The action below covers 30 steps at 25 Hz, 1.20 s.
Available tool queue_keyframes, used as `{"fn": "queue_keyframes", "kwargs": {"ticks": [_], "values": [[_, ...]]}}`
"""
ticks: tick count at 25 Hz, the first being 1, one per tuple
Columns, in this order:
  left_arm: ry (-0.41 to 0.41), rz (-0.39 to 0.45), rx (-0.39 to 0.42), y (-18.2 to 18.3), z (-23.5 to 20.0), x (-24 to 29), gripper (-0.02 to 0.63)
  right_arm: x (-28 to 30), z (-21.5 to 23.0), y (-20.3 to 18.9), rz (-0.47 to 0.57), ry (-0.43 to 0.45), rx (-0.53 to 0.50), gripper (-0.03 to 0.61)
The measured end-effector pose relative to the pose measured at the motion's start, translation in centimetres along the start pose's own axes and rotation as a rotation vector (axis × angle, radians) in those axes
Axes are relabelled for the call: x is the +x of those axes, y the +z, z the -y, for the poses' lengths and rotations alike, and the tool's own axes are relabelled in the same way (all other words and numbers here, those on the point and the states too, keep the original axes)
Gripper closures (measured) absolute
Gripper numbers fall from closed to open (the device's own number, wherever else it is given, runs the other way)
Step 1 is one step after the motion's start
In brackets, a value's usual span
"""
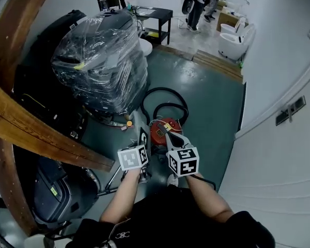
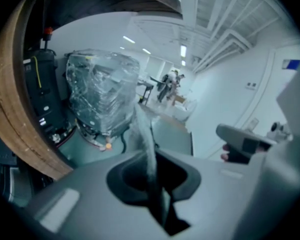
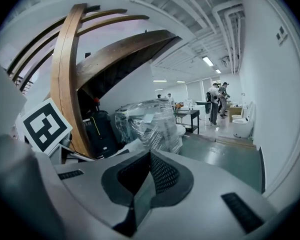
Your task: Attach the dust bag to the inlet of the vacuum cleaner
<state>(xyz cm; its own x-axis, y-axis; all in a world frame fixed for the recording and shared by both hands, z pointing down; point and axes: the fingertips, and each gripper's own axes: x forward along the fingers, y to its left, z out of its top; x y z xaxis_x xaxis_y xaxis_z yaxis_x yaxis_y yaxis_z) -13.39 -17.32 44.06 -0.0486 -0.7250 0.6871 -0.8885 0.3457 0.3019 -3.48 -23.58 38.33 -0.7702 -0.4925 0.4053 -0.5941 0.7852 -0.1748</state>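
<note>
The left gripper (image 2: 152, 156) is clamped on a pale strip of the dust bag (image 2: 141, 129), the right gripper (image 3: 150, 156) is closed on nothing, and both, bearing black-and-white square markers (image 1: 183, 161), are over the red vacuum cleaner (image 1: 161, 129).

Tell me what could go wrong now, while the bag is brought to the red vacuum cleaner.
1. The left claw pinches only a thin edge of the pale dust bag; it might slip out or tear when pulled.
2. The black hose loops beside the red vacuum cleaner and may snag the bag.
3. The right claw overlaps the vacuum cleaner's top in the head view, where no inlet shows; aiming may fail.
</note>
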Motion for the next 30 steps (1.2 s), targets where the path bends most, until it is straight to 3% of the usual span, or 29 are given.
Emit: {"fn": "queue_keyframes", "kwargs": {"ticks": [7, 15, 22, 27, 30], "values": [[0.072, -0.009, -0.078, 0.5, 0.3, 3.1, 0.586, 3.8, 6.2, 0.8, -0.051, 0.024, 0.028, 0.580], [0.202, -0.012, -0.211, -1.9, -3.1, 3.5, 0.586, 8.1, 9.5, -1.8, -0.168, 0.052, 0.007, 0.580], [0.259, -0.044, -0.301, -5.3, -7.8, 5.9, 0.586, 11.1, 8.6, -5.9, -0.294, 0.102, -0.045, 0.580], [0.292, -0.068, -0.336, -7.8, -11.4, 9.2, 0.586, 13.5, 9.6, -10.6, -0.384, 0.083, -0.082, 0.580], [0.308, -0.101, -0.336, -12.2, -14.4, 13.2, 0.586, 15.8, 10.3, -14.5, -0.442, 0.078, -0.104, 0.580]]}}
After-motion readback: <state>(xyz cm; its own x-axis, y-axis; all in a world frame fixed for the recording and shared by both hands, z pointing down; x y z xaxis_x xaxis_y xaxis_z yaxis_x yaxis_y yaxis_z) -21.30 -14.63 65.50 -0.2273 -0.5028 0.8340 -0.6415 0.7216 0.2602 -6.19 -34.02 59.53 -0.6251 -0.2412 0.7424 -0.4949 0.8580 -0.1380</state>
